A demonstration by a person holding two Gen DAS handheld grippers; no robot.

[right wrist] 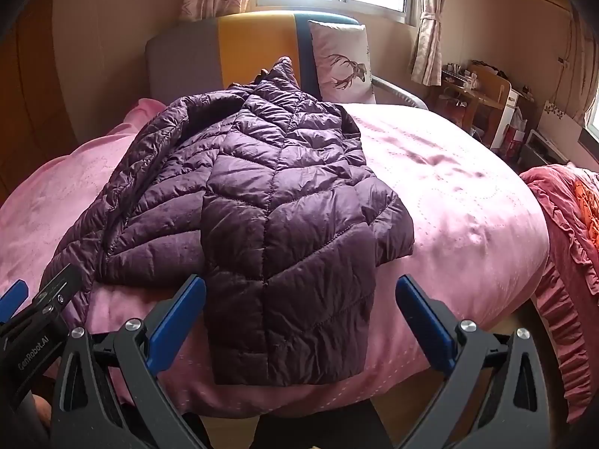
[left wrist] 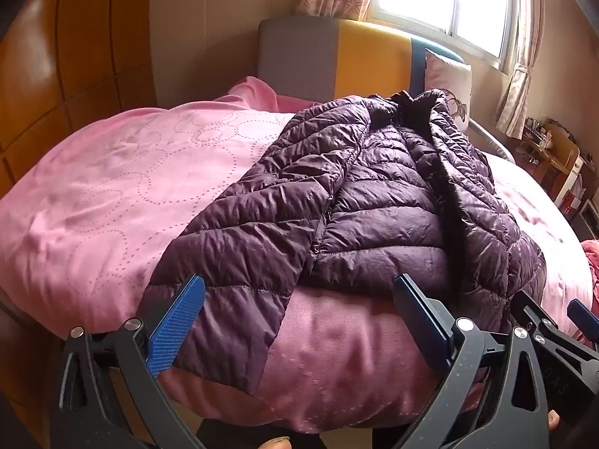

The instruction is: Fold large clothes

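A dark purple quilted puffer jacket [left wrist: 374,194] lies on the pink bed cover [left wrist: 112,205], collar toward the headboard. One sleeve [left wrist: 232,280] runs down over the bed's near edge. My left gripper [left wrist: 299,321] is open and empty, its blue fingers just short of that sleeve end. In the right wrist view the jacket [right wrist: 262,187] has its other sleeve [right wrist: 299,299] folded over the body and hanging over the near edge. My right gripper [right wrist: 299,318] is open and empty, its fingers either side of that sleeve without touching. The right gripper also shows in the left view [left wrist: 554,321].
A grey, yellow and blue headboard [right wrist: 239,45] and a deer-print pillow [right wrist: 344,60] stand at the far end. A red ruffled blanket [right wrist: 569,224] hangs at the right. A cluttered desk [right wrist: 483,101] stands by the window. Wooden wardrobe panels [left wrist: 56,75] are on the left.
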